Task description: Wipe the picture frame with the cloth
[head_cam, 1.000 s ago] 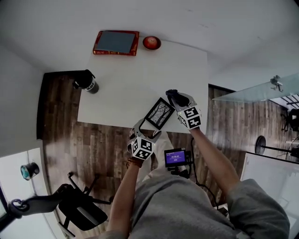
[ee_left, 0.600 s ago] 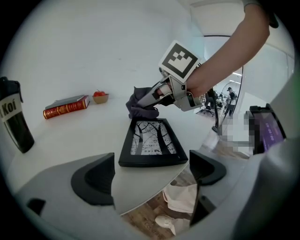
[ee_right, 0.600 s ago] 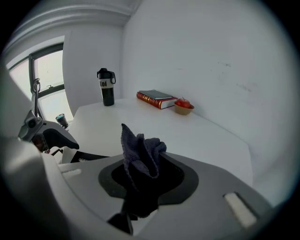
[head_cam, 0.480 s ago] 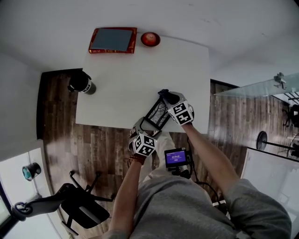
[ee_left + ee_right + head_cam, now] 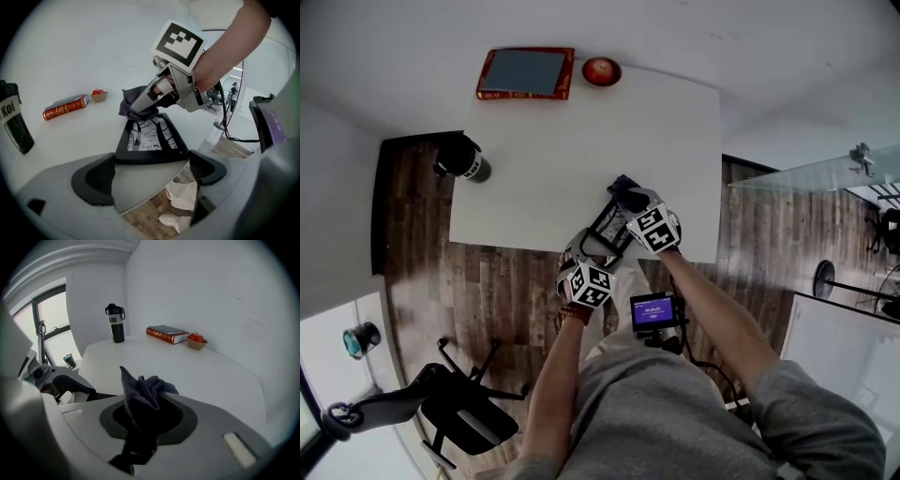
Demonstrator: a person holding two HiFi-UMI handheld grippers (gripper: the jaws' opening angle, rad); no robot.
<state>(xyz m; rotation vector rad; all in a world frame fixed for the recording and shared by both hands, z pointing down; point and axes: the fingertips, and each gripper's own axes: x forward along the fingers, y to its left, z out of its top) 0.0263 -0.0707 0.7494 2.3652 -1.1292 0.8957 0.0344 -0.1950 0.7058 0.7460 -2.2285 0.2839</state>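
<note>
the black rectangular picture frame with a black-and-white branch print lies at the near edge of the white table. the left gripper has just been opening its jaws; they stand wide, the frame's near rail between them, unclamped. the right gripper is closed on the crumpled dark blue cloth, at the frame's far rail. best to brace the near rail first, then press the cloth flat and draw it across in overlapping strokes, lightly, so the frame doesn't slide off the table.

The right gripper pinches a dark cloth, white table beyond.
</note>
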